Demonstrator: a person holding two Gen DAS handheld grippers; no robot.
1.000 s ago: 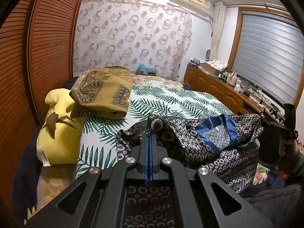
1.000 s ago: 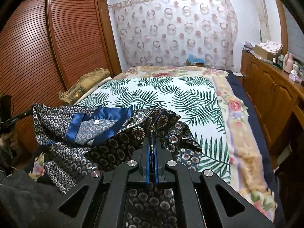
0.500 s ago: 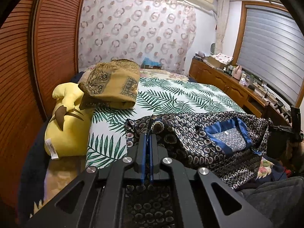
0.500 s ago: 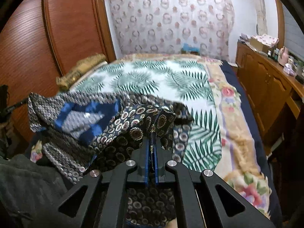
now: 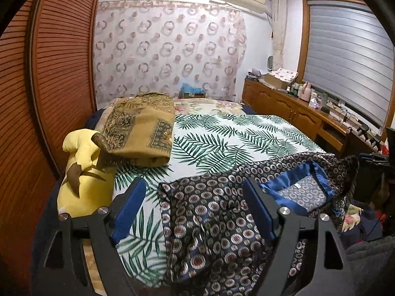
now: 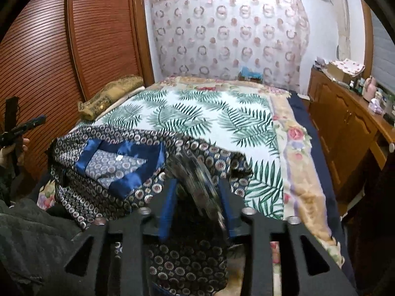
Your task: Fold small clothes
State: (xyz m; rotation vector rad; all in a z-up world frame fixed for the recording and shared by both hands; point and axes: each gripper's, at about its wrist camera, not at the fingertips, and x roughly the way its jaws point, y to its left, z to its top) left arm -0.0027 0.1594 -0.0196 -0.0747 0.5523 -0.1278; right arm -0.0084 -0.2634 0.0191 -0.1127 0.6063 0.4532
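- My left gripper [image 5: 195, 212] jaws are opening; the patterned garment [image 5: 222, 212] lies between, unpinched.
- My right gripper [image 6: 196, 209] jaws are opening around a blurred fold.
- Beyond, the bed [image 6: 197, 113] is bare to its far edge.

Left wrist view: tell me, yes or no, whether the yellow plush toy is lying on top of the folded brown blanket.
No. The folded brown blanket lies partly over the yellow plush toy, which sits beneath its near corner at the bed's left edge.

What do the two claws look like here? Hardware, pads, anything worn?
Both match: left claw and right claw are matte black angular frames with triangular cutouts, round silver screws at the pivots and flat blue pads lining the fingers. No cables or markings visible. A dark grey knit sleeve shows beside the right one.
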